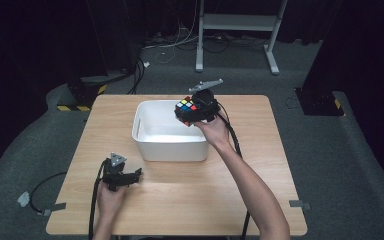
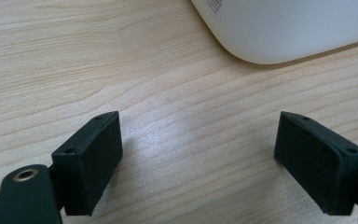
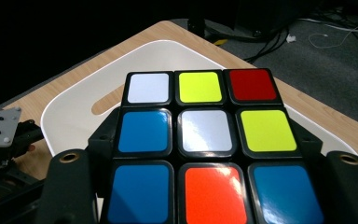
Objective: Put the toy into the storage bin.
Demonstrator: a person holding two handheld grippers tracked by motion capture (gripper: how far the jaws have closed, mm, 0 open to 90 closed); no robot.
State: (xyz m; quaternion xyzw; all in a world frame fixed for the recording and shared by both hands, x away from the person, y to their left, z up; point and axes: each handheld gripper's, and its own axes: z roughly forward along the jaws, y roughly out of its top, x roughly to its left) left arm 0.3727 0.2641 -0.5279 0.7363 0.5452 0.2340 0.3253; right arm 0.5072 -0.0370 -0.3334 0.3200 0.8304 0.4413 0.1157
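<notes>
A scrambled puzzle cube (image 1: 188,108) with black edges hangs over the right end of the white bin (image 1: 145,120), held in my right gripper (image 1: 196,111). In the right gripper view the cube (image 3: 204,144) sits between the two black jaws, its blue, white, yellow, red and orange stickers facing the camera, with the bin (image 3: 74,112) below it. My left gripper (image 1: 136,175) rests low over the table near the front left, jaws wide apart. In the left gripper view nothing lies between its fingers (image 2: 91,158), just bare wood, with the bin's corner (image 2: 279,32) beyond.
The wooden table (image 1: 260,165) carries the bin at its centre back. Cables trail off both grippers over the table's edges. Beyond the table stand a white metal frame (image 1: 240,22) and dark equipment on the grey floor.
</notes>
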